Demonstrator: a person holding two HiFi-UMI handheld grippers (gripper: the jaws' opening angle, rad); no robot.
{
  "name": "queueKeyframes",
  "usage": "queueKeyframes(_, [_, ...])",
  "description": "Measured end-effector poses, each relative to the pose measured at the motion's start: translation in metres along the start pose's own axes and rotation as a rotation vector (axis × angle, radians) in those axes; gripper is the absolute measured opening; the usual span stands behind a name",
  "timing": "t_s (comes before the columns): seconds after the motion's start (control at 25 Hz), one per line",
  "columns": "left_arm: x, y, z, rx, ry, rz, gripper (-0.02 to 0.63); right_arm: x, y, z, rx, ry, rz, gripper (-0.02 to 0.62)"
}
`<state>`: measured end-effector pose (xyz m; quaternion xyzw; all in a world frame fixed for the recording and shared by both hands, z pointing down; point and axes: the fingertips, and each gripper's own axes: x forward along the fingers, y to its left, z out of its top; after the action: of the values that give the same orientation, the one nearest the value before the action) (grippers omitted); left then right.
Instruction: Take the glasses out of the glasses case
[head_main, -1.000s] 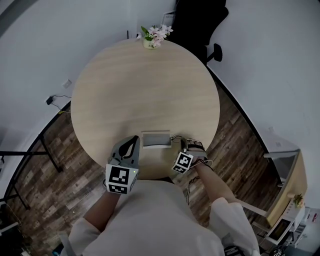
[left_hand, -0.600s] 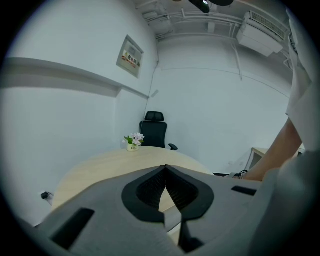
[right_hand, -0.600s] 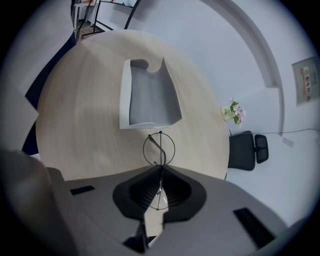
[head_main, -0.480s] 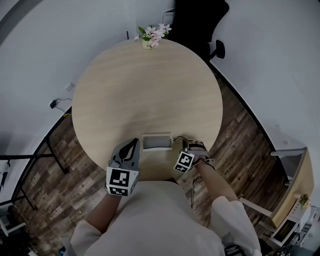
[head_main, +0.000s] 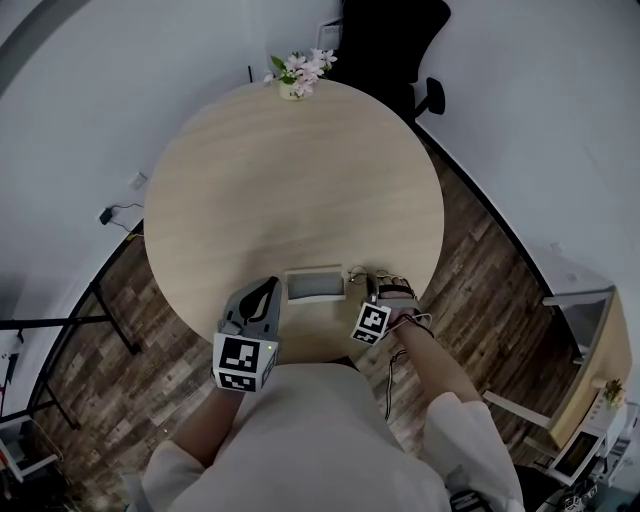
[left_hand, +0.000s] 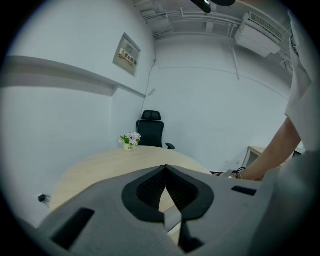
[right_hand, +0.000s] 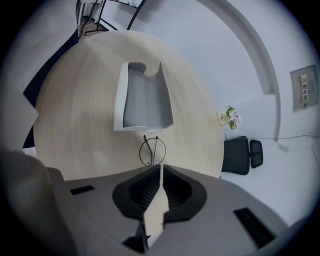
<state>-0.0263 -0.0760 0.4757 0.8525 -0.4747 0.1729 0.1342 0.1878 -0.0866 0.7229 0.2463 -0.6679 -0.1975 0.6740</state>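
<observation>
1. The right hand-held gripper (right_hand: 160, 166) had its jaws together on the glasses' (right_hand: 151, 150) near rim.
2. The glasses lay on the tabletop (right_hand: 75, 110), just beside the open glasses case (right_hand: 142, 100).
3. The left hand-held gripper (left_hand: 165, 167) was closed, empty.

A round light-wood table (head_main: 290, 180) is shown. An open grey glasses case (head_main: 314, 284) is seen near its close edge, wire-rimmed glasses (right_hand: 152, 150) just beside it, a potted flower (head_main: 293, 88) at the far edge.
</observation>
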Motion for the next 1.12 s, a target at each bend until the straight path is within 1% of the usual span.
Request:
queueKeyframes(0.12, [-0.004,0.003,0.002,0.006,-0.008,-0.004,0.005,-0.012,-0.009,0.007,-0.006,-0.012,-0.036,0.019])
queueKeyframes(0.28, [-0.014,0.008,0.004,0.012,-0.022,-0.012,0.005,-0.035,-0.021,0.03,-0.024,-0.049,-0.103,0.017])
queueKeyframes(0.36, [-0.018,0.011,0.004,0.018,-0.029,-0.017,0.005,-0.047,-0.028,0.042,0.007,-0.068,-0.133,0.015])
queueKeyframes(0.44, [-0.023,0.016,0.005,0.025,-0.038,-0.02,0.005,-0.061,-0.037,0.056,0.069,-0.092,-0.16,0.014])
queueKeyframes(0.6, [-0.036,0.029,0.006,0.029,-0.054,-0.019,0.006,-0.097,-0.058,0.086,0.267,-0.162,-0.212,0.014])
queueKeyframes(0.84, [-0.048,0.046,0.009,0.03,-0.078,-0.007,0.005,-0.146,-0.08,0.117,0.638,-0.287,-0.194,0.012])
queueKeyframes(1.0, [-0.059,0.055,0.016,0.033,-0.1,0.001,0.005,-0.182,-0.104,0.13,0.875,-0.386,-0.206,0.012])
queueKeyframes(1.12, [-0.068,0.059,0.019,0.038,-0.117,0.001,0.005,-0.208,-0.12,0.139,1.007,-0.452,-0.227,0.012])
